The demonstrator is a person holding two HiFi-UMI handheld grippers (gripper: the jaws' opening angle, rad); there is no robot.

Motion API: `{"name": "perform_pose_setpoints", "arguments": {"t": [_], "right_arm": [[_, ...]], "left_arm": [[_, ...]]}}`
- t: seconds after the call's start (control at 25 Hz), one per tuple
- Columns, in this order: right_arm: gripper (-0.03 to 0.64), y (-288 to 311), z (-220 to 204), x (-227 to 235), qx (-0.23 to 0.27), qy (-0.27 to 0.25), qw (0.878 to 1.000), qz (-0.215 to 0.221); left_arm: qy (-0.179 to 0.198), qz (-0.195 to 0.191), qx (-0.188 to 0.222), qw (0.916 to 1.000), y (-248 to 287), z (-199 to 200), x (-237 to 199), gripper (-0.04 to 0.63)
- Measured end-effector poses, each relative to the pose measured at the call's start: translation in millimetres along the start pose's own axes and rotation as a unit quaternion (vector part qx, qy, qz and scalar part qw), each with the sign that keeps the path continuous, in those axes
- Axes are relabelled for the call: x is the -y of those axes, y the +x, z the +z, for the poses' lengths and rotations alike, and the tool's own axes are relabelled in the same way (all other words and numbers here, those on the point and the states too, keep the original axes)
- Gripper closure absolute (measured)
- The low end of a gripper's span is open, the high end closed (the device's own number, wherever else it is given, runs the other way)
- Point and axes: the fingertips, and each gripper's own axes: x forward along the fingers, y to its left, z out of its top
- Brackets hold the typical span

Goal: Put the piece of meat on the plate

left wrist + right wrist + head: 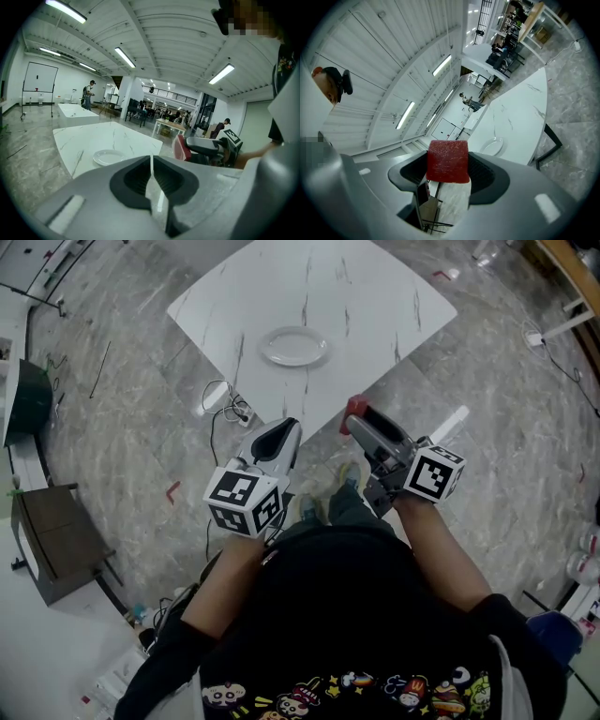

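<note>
Already your right gripper [359,420] holds the meat [448,161], your left gripper [151,176] is closed and empty, the plate [294,345] is bare

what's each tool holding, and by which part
The right tool grips the piece of meat by two opposite sides; the left tool is shut, empty.

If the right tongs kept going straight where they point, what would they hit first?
Likely the white table, near its closest corner; the plate lies farther along that line. The right tongs, holding the meat, might clear the tabletop: height is unclear.
</note>
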Motion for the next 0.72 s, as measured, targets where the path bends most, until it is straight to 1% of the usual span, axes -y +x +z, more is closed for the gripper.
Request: {"name": "perform_pose_setpoints", "arguments": {"t": [0.12, 0.16, 0.32, 0.52, 0.72], "right_arm": [[0.321, 6, 22, 17, -0.009, 0.006, 1.0, 0.005], [0.321, 6, 27, 21, -0.012, 0.006, 1.0, 0.007], [0.321, 11, 39, 33, -0.026, 0.006, 0.999, 0.018], [0.321, 19, 48, 47, -0.052, -0.004, 0.998, 0.029], [0.321, 34, 51, 68, -0.085, -0.031, 0.996, 0.023]], "left_arm": [[-0.003, 0.015, -0.006, 0.9999, 25, 8, -4, 0.582], [-0.004, 0.02, -0.007, 0.9998, 30, 10, -5, 0.593], [-0.007, 0.037, -0.005, 0.9993, 42, 14, -6, 0.594], [-0.015, 0.061, -0.006, 0.998, 51, 14, -8, 0.595], [-0.025, 0.081, -0.011, 0.9964, 51, 8, -14, 0.595]]}}
